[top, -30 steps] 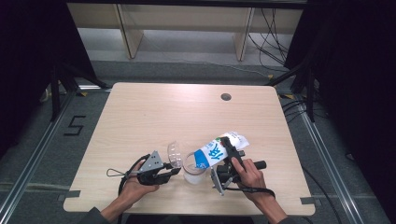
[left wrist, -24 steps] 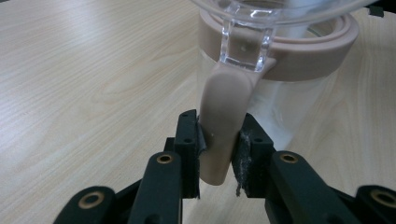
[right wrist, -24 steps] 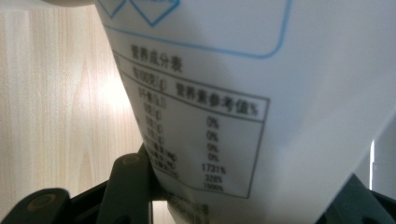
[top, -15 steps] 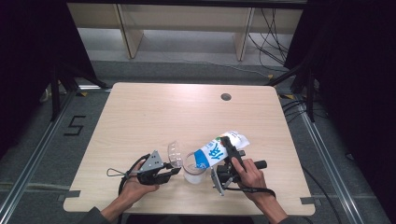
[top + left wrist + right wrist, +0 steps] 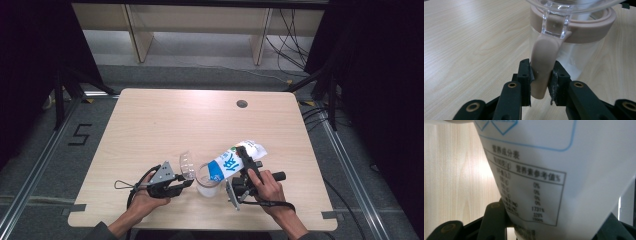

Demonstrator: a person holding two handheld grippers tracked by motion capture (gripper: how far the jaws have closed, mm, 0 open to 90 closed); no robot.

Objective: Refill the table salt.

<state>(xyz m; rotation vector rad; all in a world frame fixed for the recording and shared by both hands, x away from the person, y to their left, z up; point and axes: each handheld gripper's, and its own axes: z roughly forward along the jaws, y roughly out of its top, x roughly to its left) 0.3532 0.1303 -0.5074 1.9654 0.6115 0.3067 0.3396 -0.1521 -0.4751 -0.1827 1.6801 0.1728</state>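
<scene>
Pouch [image 5: 235,159] of white and blue plastic, printed with a nutrition table, is held tilted near the front edge of the tabletop [image 5: 165,120], right of the middle, its lower end pointed down and to the left over the mouth of a clear canister [image 5: 207,180]. The right gripper [image 5: 246,167] is clamped on the pouch, and in the right gripper view the black jaws are seen pressed against both sides of the bag [image 5: 564,182], whose printed panel hides most of the wood behind it. The gripper is carried by the right hand [image 5: 267,187], which comes in over the front edge. Just to the left, the canister is stood upright on the tabletop, touching the pouch's lower end or nearly so; which of the two cannot be told. Its beige rim [image 5: 574,30] and beige clasp tab [image 5: 543,65] are shown in the left gripper view, where the tab is pinched between the two pads of the left gripper [image 5: 541,82]. The clear hinged lid [image 5: 186,165] is stood open, tipped to the left of the canister. The left hand [image 5: 145,197] is rested near the front edge. Farther off, a round grommet hole [image 5: 242,104] is set near the far right corner.
</scene>
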